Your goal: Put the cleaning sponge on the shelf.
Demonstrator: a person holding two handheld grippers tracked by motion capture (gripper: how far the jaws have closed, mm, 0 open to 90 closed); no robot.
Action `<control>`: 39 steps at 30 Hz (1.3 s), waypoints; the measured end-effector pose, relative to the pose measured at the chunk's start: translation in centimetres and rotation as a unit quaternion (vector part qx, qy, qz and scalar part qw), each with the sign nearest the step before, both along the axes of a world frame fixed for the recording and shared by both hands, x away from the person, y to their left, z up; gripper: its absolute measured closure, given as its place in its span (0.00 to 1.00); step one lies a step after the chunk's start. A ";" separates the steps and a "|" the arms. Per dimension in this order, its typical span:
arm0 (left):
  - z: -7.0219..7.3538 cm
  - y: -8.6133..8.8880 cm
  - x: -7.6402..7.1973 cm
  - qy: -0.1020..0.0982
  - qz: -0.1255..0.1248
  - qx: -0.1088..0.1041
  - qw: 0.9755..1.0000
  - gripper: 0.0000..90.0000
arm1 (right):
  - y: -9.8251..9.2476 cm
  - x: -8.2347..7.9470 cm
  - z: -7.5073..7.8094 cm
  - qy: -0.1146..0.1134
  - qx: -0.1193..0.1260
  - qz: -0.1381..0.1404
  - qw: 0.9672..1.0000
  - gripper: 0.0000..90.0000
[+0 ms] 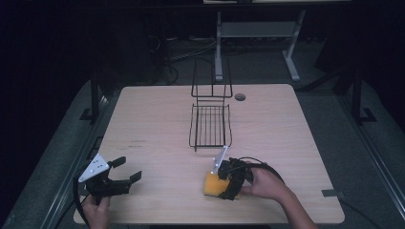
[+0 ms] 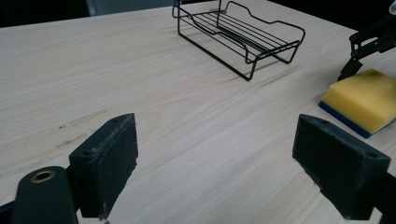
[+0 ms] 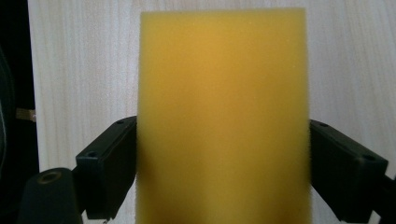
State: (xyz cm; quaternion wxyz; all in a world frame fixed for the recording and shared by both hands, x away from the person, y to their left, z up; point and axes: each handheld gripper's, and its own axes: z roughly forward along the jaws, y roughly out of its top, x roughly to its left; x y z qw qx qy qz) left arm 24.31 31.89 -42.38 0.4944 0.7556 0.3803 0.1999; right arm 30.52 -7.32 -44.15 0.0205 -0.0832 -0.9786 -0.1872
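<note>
Sponge (image 3: 223, 116), yellow with a blue underside, lying flat near the front edge of my table (image 1: 157, 119), right of centre; in the right gripper view its two long sides sit against my black pads (image 3: 348, 172), one on either side, so I log the right gripper (image 1: 224, 183) as closed around it, though I cannot tell how firmly it presses. Right hand (image 1: 267, 183) behind that gripper, forearm entering from the bottom edge. Left gripper (image 1: 125, 172) at the front left corner of the table, jaws spread wide apart with nothing between them; in its own view bare light wood lies between the pads (image 2: 112, 163), and the sponge and the other gripper's jaw tips appear further off at the right. Wire rack (image 1: 210, 121), black, standing at mid-table beyond the sponge, well apart from both grippers; its tall back frame rises at the far end.
</note>
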 end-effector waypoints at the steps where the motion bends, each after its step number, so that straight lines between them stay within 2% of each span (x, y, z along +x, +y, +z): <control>1: 0.0 0.0 0.0 0.000 0.000 0.000 1.000 0.15 | 0.0 0.0 0.0 -0.001 0.000 0.000 1.000 0.17; 18: 0.0 0.1 0.0 0.000 0.000 -0.003 1.000 0.15 | 0.0 0.0 0.1 -0.006 -0.004 0.008 1.000 0.24; 28: 0.0 0.1 0.0 0.000 0.000 -0.003 1.000 0.15 | 0.0 0.4 1.4 -0.016 0.000 0.013 1.000 0.24; 39: 0.0 0.1 0.0 -0.001 0.002 -0.001 1.000 0.15 | 0.0 1.6 3.0 -0.016 0.012 0.013 1.000 0.24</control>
